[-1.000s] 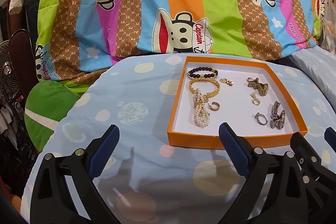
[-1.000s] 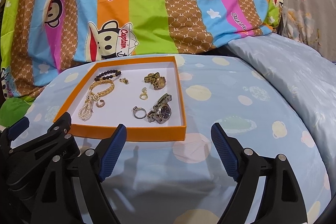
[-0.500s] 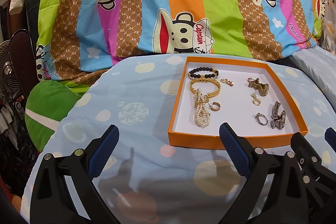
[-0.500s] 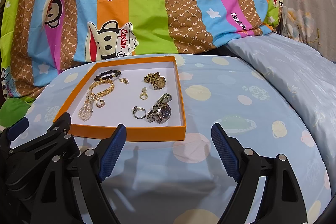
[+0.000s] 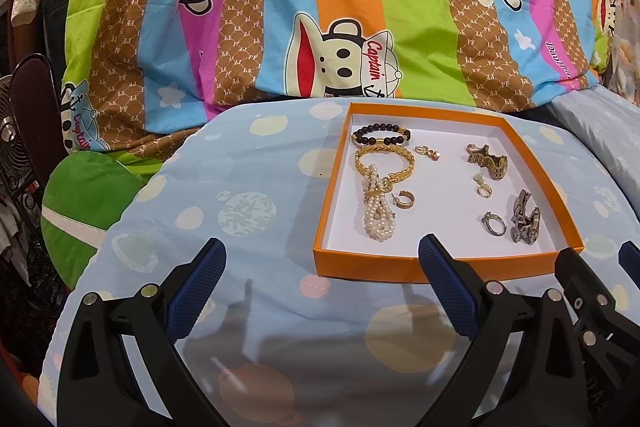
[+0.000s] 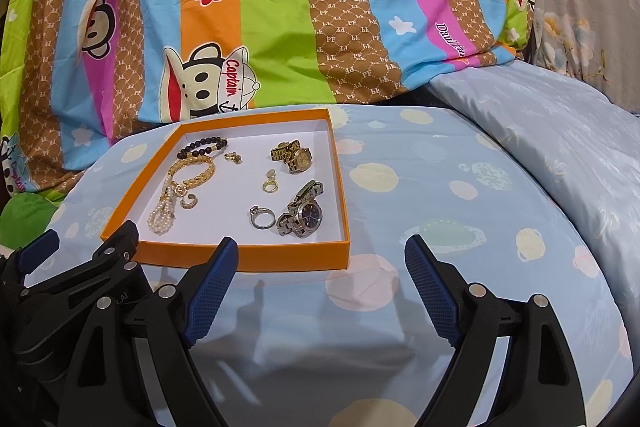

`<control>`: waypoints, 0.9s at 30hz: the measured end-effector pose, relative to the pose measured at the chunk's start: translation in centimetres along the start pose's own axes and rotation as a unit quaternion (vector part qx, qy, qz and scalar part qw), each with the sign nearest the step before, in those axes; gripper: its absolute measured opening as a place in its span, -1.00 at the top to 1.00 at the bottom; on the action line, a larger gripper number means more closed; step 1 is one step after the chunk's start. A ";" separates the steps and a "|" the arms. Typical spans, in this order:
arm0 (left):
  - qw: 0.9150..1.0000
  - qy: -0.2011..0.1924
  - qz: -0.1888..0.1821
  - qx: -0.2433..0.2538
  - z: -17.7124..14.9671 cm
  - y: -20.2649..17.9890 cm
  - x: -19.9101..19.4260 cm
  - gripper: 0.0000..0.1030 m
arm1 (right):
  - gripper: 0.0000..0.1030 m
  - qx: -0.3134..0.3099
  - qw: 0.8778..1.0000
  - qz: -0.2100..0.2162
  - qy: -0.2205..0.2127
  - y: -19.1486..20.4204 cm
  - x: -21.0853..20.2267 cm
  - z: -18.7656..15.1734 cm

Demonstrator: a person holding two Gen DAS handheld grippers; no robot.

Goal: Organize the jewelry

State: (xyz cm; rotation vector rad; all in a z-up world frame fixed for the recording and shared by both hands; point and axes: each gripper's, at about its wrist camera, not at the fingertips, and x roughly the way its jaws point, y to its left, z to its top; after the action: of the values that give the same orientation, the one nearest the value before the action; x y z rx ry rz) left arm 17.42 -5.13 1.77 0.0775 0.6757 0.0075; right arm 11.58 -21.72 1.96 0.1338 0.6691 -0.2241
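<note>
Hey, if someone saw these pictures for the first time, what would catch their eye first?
Probably the shallow orange cardboard tray on the pale blue spotted bedsheet, holding bracelets, rings and two metal watches. Behind it hangs a loud striped cartoon-monkey blanket. In front, both black claws with blue pads, left and right, hover open.

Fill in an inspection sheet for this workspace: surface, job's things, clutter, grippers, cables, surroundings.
Surface: light blue spotted cushion, soft and rounded.
Job's things: shallow orange cardboard tray holding a dark beaded bracelet, gold chain bracelet, pearl strand, gold wristwatch, silver wristwatch, silver ring and small gold earrings; the pearl strand overlaps the chain bracelet.
Clutter: nothing seen.
Grippers: left gripper and right gripper both open, empty, short of the tray.
Cables: nothing seen.
Surroundings: striped cartoon-monkey quilt behind.
</note>
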 end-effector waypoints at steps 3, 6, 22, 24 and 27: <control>1.000 -0.001 -0.002 0.003 0.0 -0.1 0.0 -0.84 | -0.66 0.006 1.000 0.000 0.001 -0.2 0.0 0.0; 1.000 -0.005 0.008 0.003 0.0 -0.2 -0.2 -0.84 | -0.66 0.004 1.000 0.000 0.001 -0.2 0.1 0.0; 1.000 -0.012 0.009 0.001 -0.1 -0.3 -0.4 -0.84 | -0.66 0.003 1.000 0.000 -0.001 0.0 0.0 -0.1; 1.000 -0.015 0.013 0.002 -0.1 -0.3 -0.5 -0.84 | -0.66 0.003 1.000 0.000 -0.002 0.0 0.0 -0.1; 1.000 -0.012 0.011 0.002 -0.1 -0.3 -0.4 -0.84 | -0.66 0.001 1.000 0.000 0.000 0.0 0.0 -0.1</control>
State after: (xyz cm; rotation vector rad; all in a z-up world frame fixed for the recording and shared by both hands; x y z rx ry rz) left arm 17.02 -5.44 1.97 0.0884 0.6516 0.0259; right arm 11.54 -21.71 1.91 0.1354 0.6681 -0.2257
